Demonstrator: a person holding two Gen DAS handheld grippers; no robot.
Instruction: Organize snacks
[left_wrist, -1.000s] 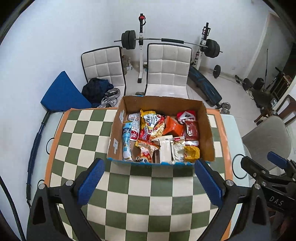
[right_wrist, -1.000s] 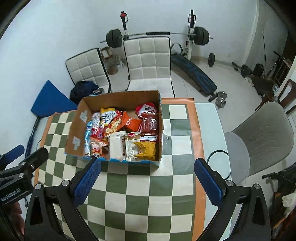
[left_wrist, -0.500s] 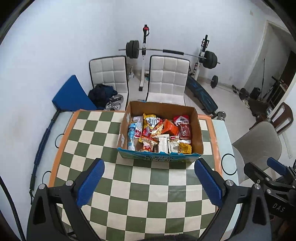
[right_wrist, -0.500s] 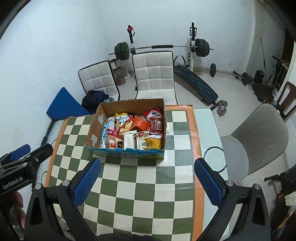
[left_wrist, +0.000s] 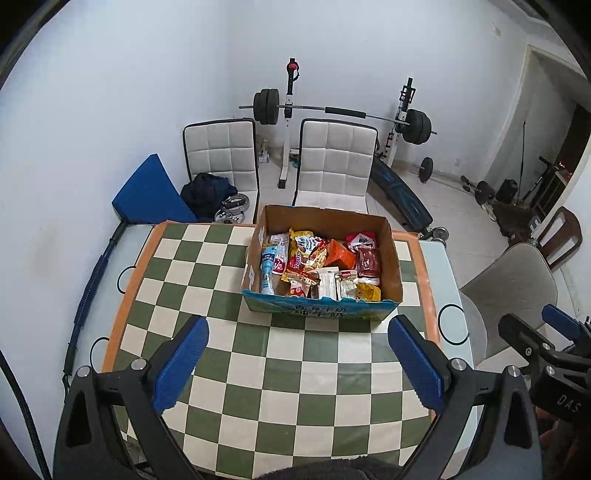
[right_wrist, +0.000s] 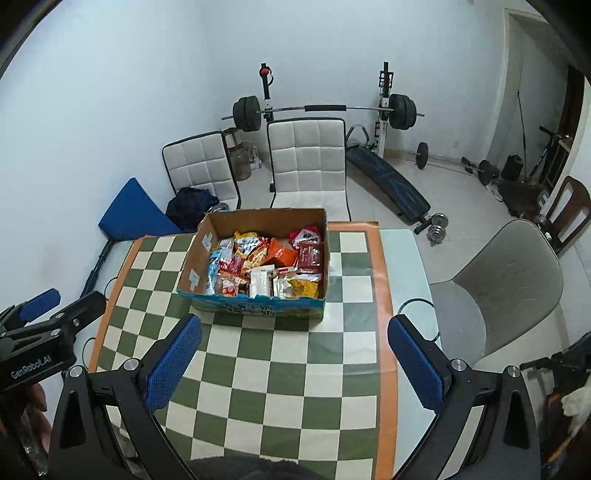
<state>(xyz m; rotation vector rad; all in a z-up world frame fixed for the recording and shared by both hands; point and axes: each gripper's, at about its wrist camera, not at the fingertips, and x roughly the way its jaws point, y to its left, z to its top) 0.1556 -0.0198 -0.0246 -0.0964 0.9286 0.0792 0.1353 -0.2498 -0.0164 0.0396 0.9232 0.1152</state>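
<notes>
A cardboard box (left_wrist: 391, 254) (right_wrist: 201, 236) stands on the far half of a green-and-white checkered table (left_wrist: 295, 373) (right_wrist: 295, 369). It is packed with several snack packets (left_wrist: 317, 258) (right_wrist: 266, 262), red, orange, yellow and white, and a blue-labelled bottle (left_wrist: 266, 267) along its left side. My left gripper (left_wrist: 297, 363) hangs open high above the near half of the table, well short of the box, empty. My right gripper (right_wrist: 293, 360) is open and empty too, at a similar height, to the right of the left one.
Two white quilted chairs (left_wrist: 334, 162) (left_wrist: 221, 155) stand behind the table, with a barbell rack (left_wrist: 332, 110) and bench beyond. A grey chair (right_wrist: 509, 280) is at the table's right. A blue cushion (left_wrist: 147, 195) leans on the left wall.
Both grippers have risen and pulled back from the box, which now looks smaller and farther. The fingers stayed open; the snacks did not move.
</notes>
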